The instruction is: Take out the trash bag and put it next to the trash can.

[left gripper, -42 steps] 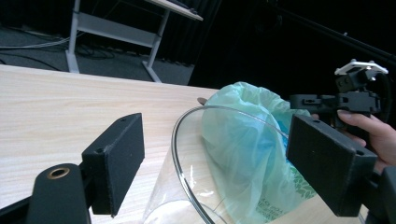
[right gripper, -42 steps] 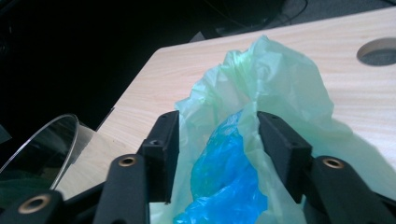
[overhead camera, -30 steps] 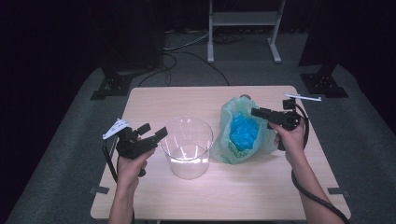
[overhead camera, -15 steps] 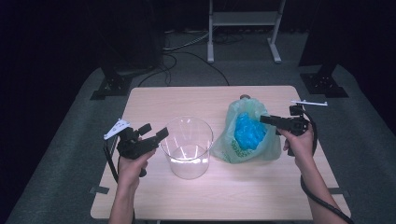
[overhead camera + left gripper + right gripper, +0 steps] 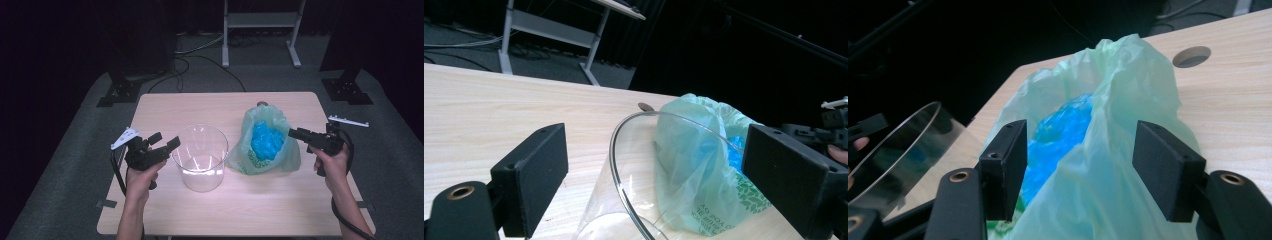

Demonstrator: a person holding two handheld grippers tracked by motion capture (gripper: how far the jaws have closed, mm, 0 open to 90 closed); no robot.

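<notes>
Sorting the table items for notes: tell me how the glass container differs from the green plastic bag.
The glass container is clear, rigid and round, standing upright with an open rim; the green plastic bag is tinted, soft and crumpled, and slumps. The container looks empty, while the bag holds something bright blue. Both sit on the wooden table, side by side.

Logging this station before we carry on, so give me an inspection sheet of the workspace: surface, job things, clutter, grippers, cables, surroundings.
Surface: wooden table, round hole near its far edge.
Job's things: green plastic bag holding something blue; clear empty container beside it.
Clutter: nothing seen.
Grippers: left gripper open beside the container; right gripper open at the bag, jaws just opening wider.
Cables: one trails from each gripper; more on the floor beyond.
Surroundings: dark room, stand bases.
</notes>
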